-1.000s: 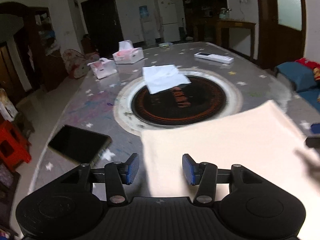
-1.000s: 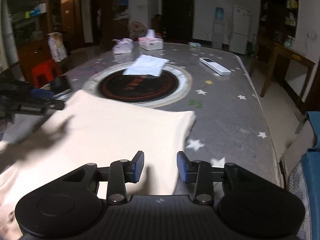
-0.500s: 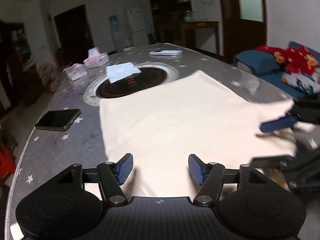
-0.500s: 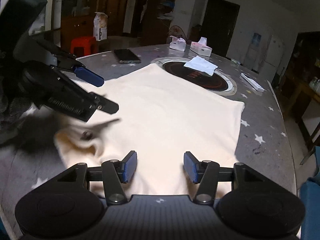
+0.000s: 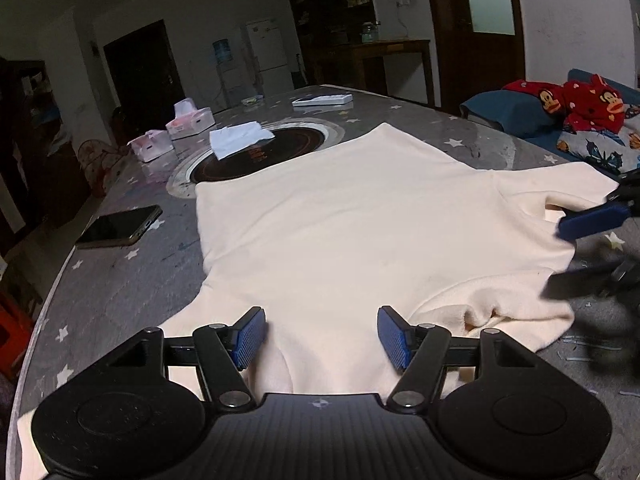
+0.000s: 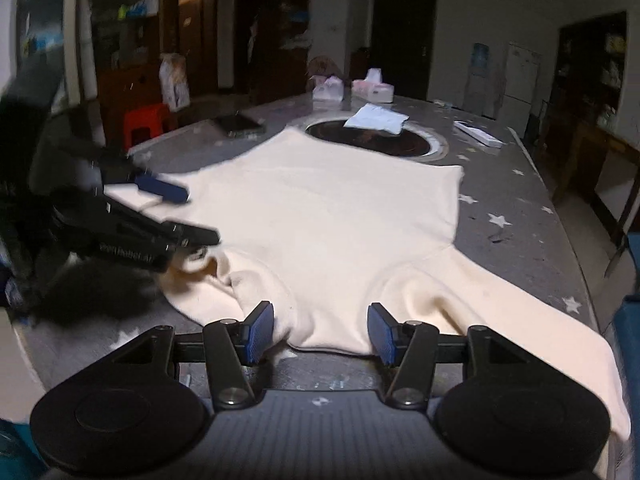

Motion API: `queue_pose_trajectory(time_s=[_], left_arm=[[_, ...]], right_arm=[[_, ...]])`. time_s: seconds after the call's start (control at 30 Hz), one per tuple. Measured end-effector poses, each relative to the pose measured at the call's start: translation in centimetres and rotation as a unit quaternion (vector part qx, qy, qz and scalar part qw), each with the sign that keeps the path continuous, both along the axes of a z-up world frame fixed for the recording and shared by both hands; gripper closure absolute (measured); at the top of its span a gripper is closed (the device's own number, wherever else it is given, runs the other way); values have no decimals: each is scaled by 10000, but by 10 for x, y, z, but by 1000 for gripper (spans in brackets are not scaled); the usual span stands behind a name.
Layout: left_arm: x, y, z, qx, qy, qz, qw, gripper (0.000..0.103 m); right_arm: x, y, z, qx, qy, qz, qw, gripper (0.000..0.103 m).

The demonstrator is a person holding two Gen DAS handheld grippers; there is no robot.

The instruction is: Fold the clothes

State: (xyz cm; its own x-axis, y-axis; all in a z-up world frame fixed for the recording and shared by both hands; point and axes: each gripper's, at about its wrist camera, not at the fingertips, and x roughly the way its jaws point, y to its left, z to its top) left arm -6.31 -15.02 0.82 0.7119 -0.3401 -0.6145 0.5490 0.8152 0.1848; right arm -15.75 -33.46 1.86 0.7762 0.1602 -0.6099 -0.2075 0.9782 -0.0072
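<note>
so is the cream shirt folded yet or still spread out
Spread out, not yet folded: the cream shirt lies flat on the table, one sleeve stretched out; only the fabric near the collar is bunched.

A cream fleece top (image 5: pixel 360 232) lies spread flat on the grey star-patterned table (image 5: pixel 128 280), its far hem overlapping the round black inset hotplate (image 5: pixel 260 152). A white folded cloth (image 5: pixel 240 140) rests on that hotplate. A dark flat phone (image 5: pixel 120 228) lies left of the top; two pink-and-white tissue boxes (image 5: pixel 176 132) stand behind, a white remote control (image 5: pixel 322 100) farther right.
</note>
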Motion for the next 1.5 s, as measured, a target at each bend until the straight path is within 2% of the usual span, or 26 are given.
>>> queue_pose_trajectory(time_s=[0.2,0.33,0.4,0.43,0.5,0.63,0.8,1.03,1.17,1.23,1.37,1.5], left_arm=[[1,11,-1,-24,20,180,9998,33],[1,13,-1,-40,37,252,9997,32],[1,13,-1,-42,35,268,9996,31],[1,13,-1,-43,37,269,9996,31],[1,14,-1,-59,56,278,9996,30],[2,14,-1,-46,64,292,9995,30],[4,15,-1,-38,73,312,9995,27],[4,14,-1,-2,76,357,9993,25],[4,13,-1,4,89,369,9993,24],[5,13,0,4,110,377,9992,23],[6,14,-1,-5,142,380,9992,22],[7,15,-1,5,138,385,9992,21]], right_arm=[[-7,-48,10,448,-106,-901,9949,51],[-20,-89,9,758,-87,-1714,9822,54],[-26,-106,4,779,-27,-2062,9754,56],[-30,-114,2,773,12,-2190,9727,61],[-32,-127,-3,761,99,-2401,9677,64],[-21,-145,-10,608,252,-2613,9630,67],[13,-158,-16,181,383,-2661,9630,67],[60,-175,-17,-68,423,-2619,9641,66],[46,-190,-14,468,368,-2814,9578,64],[27,-198,-14,783,315,-2993,9504,57],[-13,-216,-19,1476,297,-3376,9292,55],[-40,-236,-35,2453,355,-3541,9017,54]])
